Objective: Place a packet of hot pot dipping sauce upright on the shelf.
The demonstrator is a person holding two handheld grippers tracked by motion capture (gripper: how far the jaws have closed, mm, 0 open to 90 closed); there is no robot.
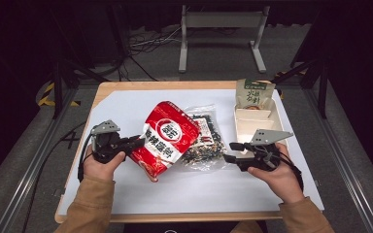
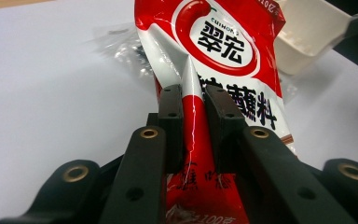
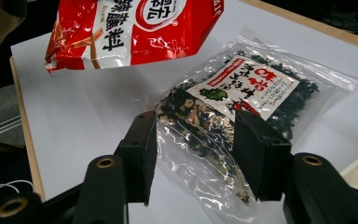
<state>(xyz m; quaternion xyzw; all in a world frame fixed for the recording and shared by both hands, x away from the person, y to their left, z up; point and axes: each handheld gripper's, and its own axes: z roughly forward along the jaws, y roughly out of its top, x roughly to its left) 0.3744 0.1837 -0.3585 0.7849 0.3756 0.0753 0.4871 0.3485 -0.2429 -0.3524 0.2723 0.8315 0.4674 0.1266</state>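
So on the left, the left gripper [image 1: 135, 142] has its jaws pinched tight on a fold of the red sauce packet [image 1: 166, 135], lifting its edge off the white table [image 1: 126, 109]. Next over, the clear seaweed bag [image 1: 205, 138] lies flat, with the right gripper [image 1: 231, 151] open-jawed at its corner.

White-covered table [image 1: 126, 104]: clear bag [image 1: 205, 138], tray [image 1: 252, 121]

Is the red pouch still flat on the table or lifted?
Lifted at one side: the left gripper pinches a fold of the red pouch, whose edge hangs clear above the table.
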